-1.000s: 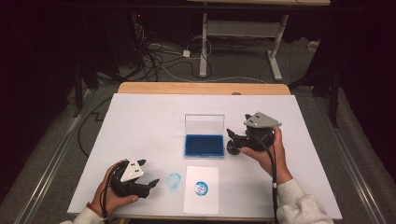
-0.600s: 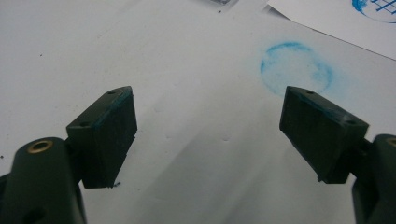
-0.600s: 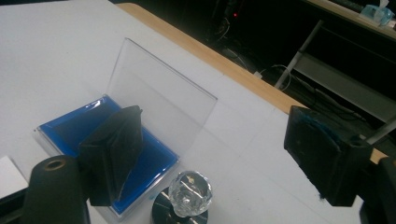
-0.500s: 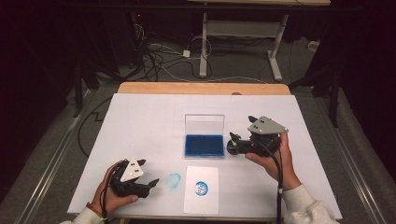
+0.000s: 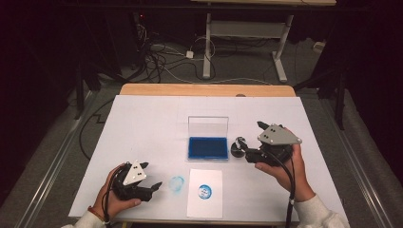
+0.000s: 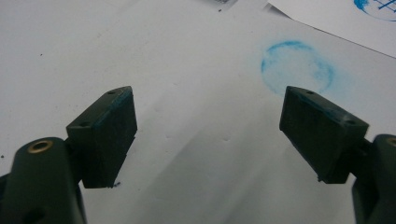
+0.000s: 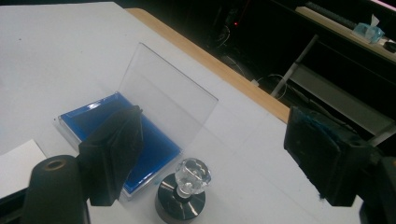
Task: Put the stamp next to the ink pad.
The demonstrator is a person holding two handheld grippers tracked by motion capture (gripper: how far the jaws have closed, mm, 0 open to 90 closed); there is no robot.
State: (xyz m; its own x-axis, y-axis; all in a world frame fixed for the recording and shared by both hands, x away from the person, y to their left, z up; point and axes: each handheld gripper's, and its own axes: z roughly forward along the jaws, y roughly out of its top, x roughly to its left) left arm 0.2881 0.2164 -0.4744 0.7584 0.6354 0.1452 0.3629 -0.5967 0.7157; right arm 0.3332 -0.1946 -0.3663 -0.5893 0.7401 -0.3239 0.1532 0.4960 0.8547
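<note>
Now your stamp [image 5: 237,148] stands upright mid-tabletop, just right of the ink pad [image 5: 207,147].
Largest first: the pad's clear lid is up; your right gripper [image 5: 250,151] sits just beside the stamp, jaws wide apart, holding nothing. Your left gripper [image 5: 151,186] rests near the front edge, jaws spread, by a blue smudge [image 5: 177,183].

ink pad [image 5: 207,147] lid upright (blocking), stamp [image 7: 183,196] beside
</note>
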